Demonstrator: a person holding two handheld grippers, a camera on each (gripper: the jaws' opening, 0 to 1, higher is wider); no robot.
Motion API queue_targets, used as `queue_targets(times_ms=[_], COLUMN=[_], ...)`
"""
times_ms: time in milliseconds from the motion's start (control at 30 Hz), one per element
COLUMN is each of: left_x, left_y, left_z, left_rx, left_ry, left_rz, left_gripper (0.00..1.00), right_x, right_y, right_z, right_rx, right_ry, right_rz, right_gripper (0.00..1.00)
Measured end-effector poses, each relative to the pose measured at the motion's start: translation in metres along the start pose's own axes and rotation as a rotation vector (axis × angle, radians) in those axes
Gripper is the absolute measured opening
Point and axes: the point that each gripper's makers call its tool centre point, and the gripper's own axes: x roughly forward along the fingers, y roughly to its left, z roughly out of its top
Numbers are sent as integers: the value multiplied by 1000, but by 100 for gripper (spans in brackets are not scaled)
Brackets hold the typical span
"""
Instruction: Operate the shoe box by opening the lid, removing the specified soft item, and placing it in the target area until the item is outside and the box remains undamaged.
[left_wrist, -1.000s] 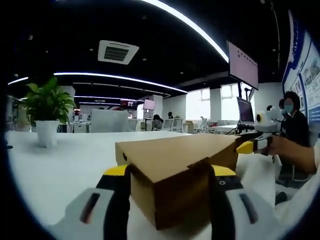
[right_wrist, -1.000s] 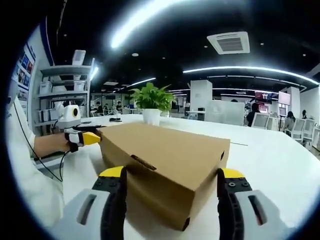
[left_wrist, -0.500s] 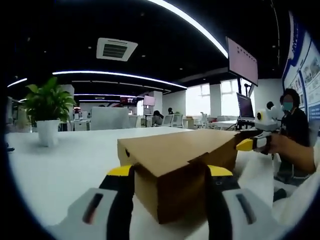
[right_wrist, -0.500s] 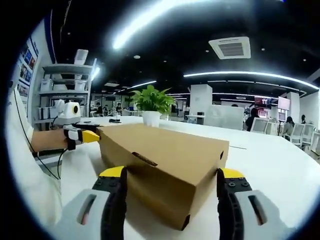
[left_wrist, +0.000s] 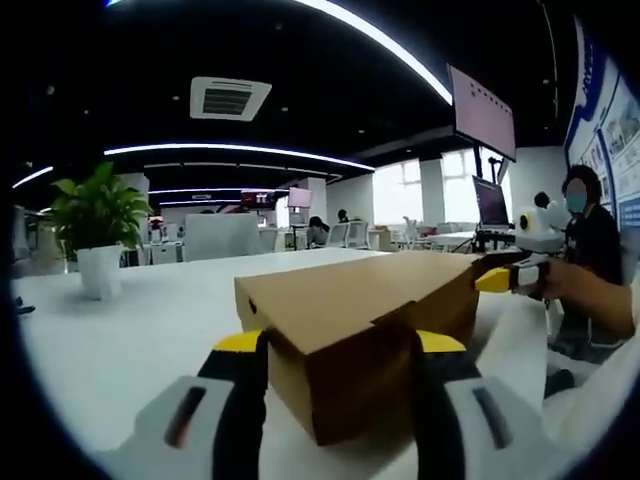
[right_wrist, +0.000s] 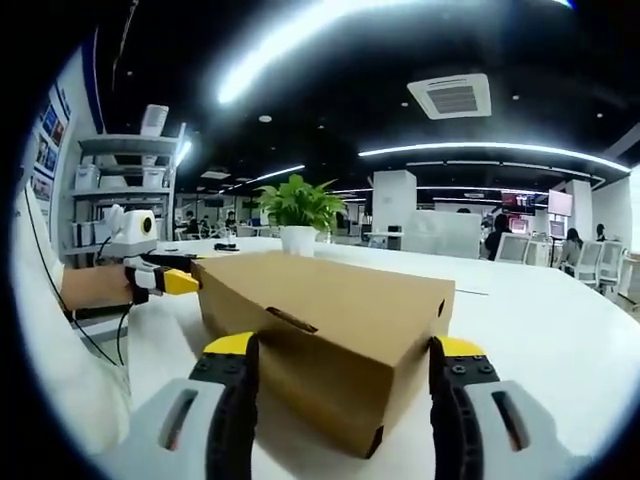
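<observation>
Here, both grippers are bracing the closed box (left_wrist: 350, 330) endwise.
Left gripper (left_wrist: 340, 345) and right gripper (right_wrist: 342, 350) are straddling opposite ends at 6 o'clock, jaws open, steadying it on the table (right_wrist: 560, 320) for lid opening.

Long ceiling strips (left_wrist: 380, 45) glare white against a dark ceiling; windows (left_wrist: 400, 205) add blown-out daylight. The white tabletop (left_wrist: 130, 330) is bright and evenly lit, with a soft shadow beneath the box (right_wrist: 330, 330). Fisheye bending curves straight lines near the edges, and distant furniture looks soft.
</observation>
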Motion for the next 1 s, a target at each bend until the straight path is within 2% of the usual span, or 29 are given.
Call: queue_targets(times_ms=[33, 167, 267, 433, 533, 600, 667, 700, 767, 800, 833, 900, 967, 1000], left_x=[0, -6, -11, -18, -27, -34, -37, -39, -42, -44, -46, -47, -48, -48], left_y=[2, 3, 4, 2, 0, 5, 6, 6, 8, 9, 8, 8, 8, 7], left_z=[-1, 5, 7, 6, 9, 19, 17, 18, 20, 22, 22, 22, 13, 14], left_rx=[30, -60, -93, -123, -78, -8, 23, 67, 149, 190, 199, 172, 175, 194], left_ry=[17, -9, -17, -3, -15, -74, -47, -44, -56, -73, -75, -58, 36, 42], left_rz=[-20, -37, -26, -65, -78, -59, -60, -70, -63, -62, -61, -68, -68, -65], left_gripper=[58, 54, 51, 63, 62, 51, 52, 55, 53, 50, 49, 49, 53, 56], right_x=[-1, -5, -7, -11, -18, -24, -28, -32, -37, -41, -44, -46, -49, -50], right_y=[-3, -5, -5, 0, -2, -1, -6, -11, -9, -8, -5, 0, 3, 2], right_z=[1, 4, 1, -4, 3, 10, 9, 9, 13, 19, 23, 25, 29, 31], right_rx=[11, 112, 65, 80, 92, 84, 54, 46, 31, 25, 13, 8, -47, -85], right_ry=[3, -4, 14, 42, 13, -12, 3, 15, -7, -38, -59, -61, -78, -88], right_rz=[8, 49, 34, 66, 64, 52, 24, -1, 11, 7, 14, 30, 30, 14], right_gripper=[69, 68, 69, 73, 76, 72, 67, 65, 65, 65, 67, 70, 70, 70])
